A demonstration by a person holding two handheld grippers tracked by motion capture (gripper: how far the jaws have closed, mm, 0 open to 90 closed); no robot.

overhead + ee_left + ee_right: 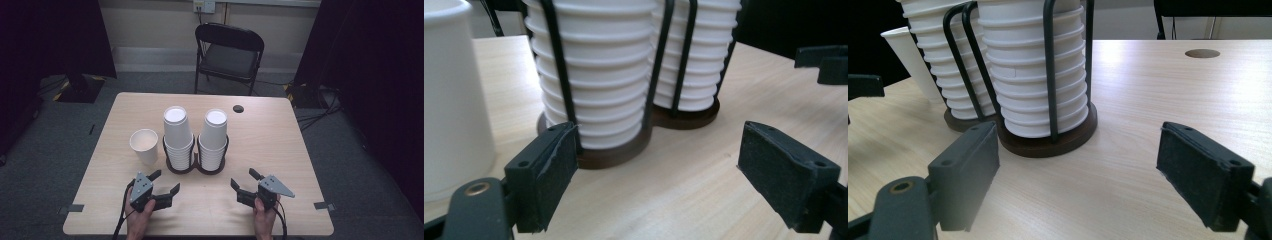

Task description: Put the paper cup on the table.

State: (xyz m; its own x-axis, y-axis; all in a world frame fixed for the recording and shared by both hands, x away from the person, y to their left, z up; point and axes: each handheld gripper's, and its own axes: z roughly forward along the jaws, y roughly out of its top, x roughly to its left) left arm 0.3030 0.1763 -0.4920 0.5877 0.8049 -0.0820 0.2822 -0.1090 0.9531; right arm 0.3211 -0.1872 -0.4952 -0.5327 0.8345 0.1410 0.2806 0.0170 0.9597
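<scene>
Two tall stacks of white paper cups, the left stack (178, 131) and the right stack (214, 134), stand in a black wire double holder (196, 169) on dark round bases at the table's middle. A single upright white cup (144, 145) stands just left of the holder. My left gripper (165, 181) rests low near the front edge, angled toward the holder, open with nothing between its pads. The left gripper view has the holder base (614, 155) close ahead and the single cup (449, 100) at its left. My right gripper (243, 178) is open and empty too, facing the right stack (1038, 75).
The light wooden table (270, 145) has a small round hole (238, 108) at the back. A black folding chair (229, 52) stands behind it. Grey tape marks (325, 205) sit at the front corners. Dark curtains hang on both sides.
</scene>
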